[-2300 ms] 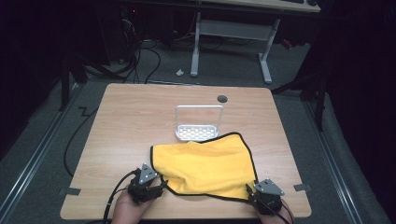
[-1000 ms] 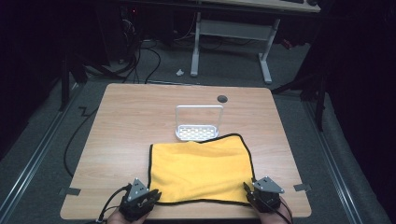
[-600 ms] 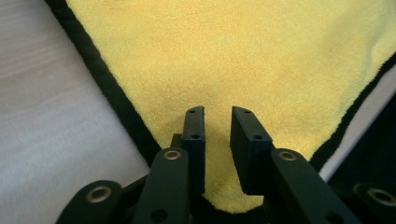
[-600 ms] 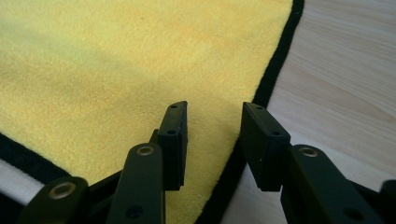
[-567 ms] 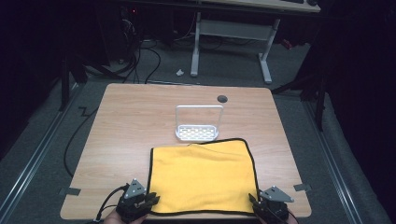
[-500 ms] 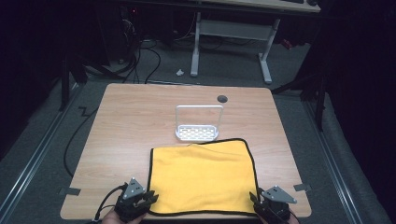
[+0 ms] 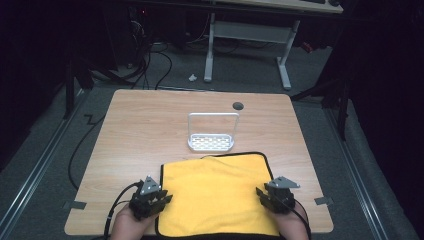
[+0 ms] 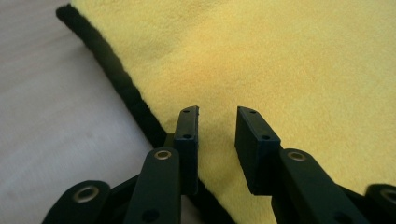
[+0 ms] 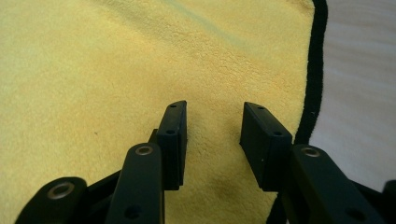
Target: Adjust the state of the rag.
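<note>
Two hand-held grippers, left (image 7: 162, 199) and right (image 7: 261, 192), both released, jaws apart over the flat yellow cloth (image 7: 215, 190).

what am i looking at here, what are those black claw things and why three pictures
A person sits at a table with a hand-held gripper in each hand: the left gripper and the right gripper. The high view looks down from above the person. The other two pictures come from cameras riding on each gripper, looking along its two black jaws. A yellow cloth with a black edge lies flat on the table, and behind it stands a small white rack. Both grippers are open over the cloth's side edges, holding nothing; the left jaws have just been opening.
</note>
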Available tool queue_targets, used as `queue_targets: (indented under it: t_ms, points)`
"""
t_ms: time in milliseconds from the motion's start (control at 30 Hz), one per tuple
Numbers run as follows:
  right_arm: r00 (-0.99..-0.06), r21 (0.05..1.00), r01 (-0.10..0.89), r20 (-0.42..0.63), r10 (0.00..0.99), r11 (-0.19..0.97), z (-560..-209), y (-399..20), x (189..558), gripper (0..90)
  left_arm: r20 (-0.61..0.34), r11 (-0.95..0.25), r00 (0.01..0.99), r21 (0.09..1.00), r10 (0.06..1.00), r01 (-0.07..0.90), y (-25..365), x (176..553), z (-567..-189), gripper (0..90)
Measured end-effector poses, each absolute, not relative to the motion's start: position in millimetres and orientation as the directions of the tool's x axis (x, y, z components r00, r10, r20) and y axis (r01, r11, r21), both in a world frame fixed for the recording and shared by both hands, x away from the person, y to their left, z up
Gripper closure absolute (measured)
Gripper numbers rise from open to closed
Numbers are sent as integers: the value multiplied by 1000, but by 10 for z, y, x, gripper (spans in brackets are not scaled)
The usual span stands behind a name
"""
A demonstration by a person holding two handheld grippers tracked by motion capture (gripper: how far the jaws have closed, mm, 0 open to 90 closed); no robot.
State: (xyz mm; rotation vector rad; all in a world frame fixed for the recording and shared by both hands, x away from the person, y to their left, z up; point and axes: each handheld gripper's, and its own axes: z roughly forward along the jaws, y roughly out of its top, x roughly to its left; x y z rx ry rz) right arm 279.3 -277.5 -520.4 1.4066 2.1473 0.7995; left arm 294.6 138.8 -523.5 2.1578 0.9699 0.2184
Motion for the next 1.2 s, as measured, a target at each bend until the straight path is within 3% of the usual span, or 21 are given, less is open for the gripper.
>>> queue_targets:
  t_ms: [200, 367, 500, 567, 667, 700, 767, 833, 900, 1000, 1200]
  points:
    - [-403, 686, 645, -68, 912, 336, -5184, -2830, 2464, 599, -181, -438, 713, 679, 677, 589, 1458, 2794, -5213, 702]
    - [-377, 720, 624, -64, 924, 304, -5104, -2865, 2688, 605, -203, -307, 637, 743, 744, 595, 1541, 3231, -5060, 632]
    - [-343, 724, 640, -33, 939, 259, -5112, -2868, 2976, 607, -355, -151, 524, 700, 775, 698, 1663, 3740, -5139, 538]
    - [-343, 732, 634, -23, 939, 250, -5108, -2848, 3026, 607, -436, -119, 512, 664, 740, 738, 1652, 3878, -5189, 502]
    - [-352, 746, 616, -28, 936, 254, -5111, -2811, 3010, 608, -408, -208, 549, 632, 730, 747, 1462, 3912, -5248, 463]
    - [-352, 745, 616, -28, 935, 254, -5120, -2805, 3000, 609, -402, -226, 567, 636, 718, 737, 1409, 3882, -5260, 490]
    - [-353, 742, 618, -32, 935, 259, -5149, -2801, 2982, 612, -336, -289, 610, 654, 718, 699, 1318, 3790, -5243, 715]
    - [-355, 736, 620, -47, 934, 273, -5180, -2804, 2969, 617, -270, -301, 643, 712, 717, 635, 1254, 3665, -5140, 781]
    - [-353, 727, 628, -52, 934, 277, -5207, -2799, 2958, 617, -248, -286, 688, 776, 682, 563, 1172, 3492, -4987, 784]
    - [-357, 719, 636, -49, 933, 281, -5241, -2792, 2956, 618, -182, -393, 796, 793, 577, 466, 904, 3170, -4894, 775]
    - [-357, 718, 635, -53, 933, 284, -5244, -2773, 2949, 618, -240, -515, 866, 722, 439, 462, 553, 2809, -5124, 572]
